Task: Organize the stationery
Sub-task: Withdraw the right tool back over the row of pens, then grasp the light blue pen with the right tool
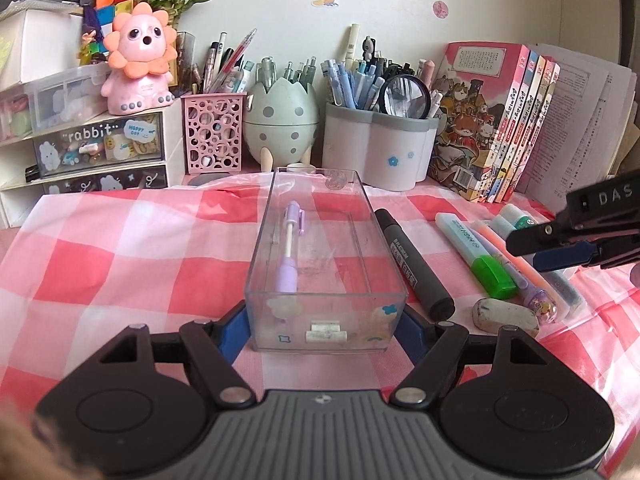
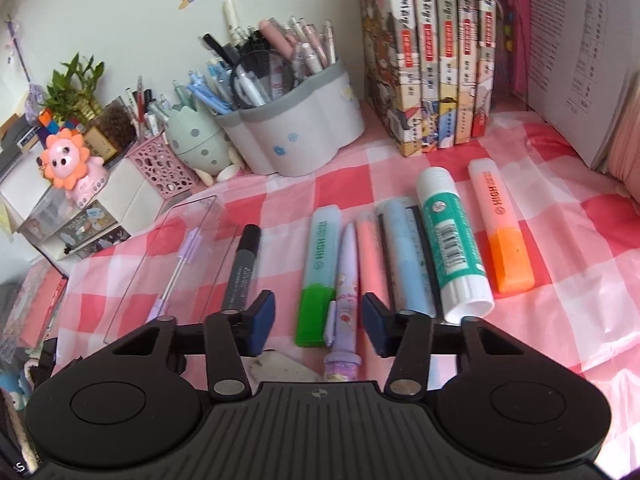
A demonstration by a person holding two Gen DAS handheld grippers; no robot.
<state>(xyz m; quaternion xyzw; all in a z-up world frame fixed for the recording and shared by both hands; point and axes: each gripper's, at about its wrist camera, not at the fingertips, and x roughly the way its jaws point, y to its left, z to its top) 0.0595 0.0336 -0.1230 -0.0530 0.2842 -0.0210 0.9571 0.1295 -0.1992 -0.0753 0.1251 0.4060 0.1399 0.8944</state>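
A clear plastic box (image 1: 326, 264) stands on the checked cloth with a purple pen (image 1: 290, 246) inside. My left gripper (image 1: 326, 326) is shut on the box's near end, its blue pads against both side walls. A grey marker (image 1: 414, 264) lies right of the box. My right gripper (image 2: 318, 318) is open and empty, hovering above a green highlighter (image 2: 316, 276) and a lilac pen (image 2: 344, 280). Beside them lie a pink pen (image 2: 372, 256), a blue ruler-like case (image 2: 408, 256), a glue stick (image 2: 450, 240) and an orange highlighter (image 2: 504, 232). The right gripper also shows in the left wrist view (image 1: 560, 248).
A worn eraser (image 1: 506, 316) lies near the pens. Pen holders (image 1: 376, 148), an egg-shaped cup (image 1: 280, 124) and a pink mesh cup (image 1: 212, 132) line the back. Books (image 2: 432, 60) stand at the back right, drawers (image 1: 96, 148) with a pink lion toy at left.
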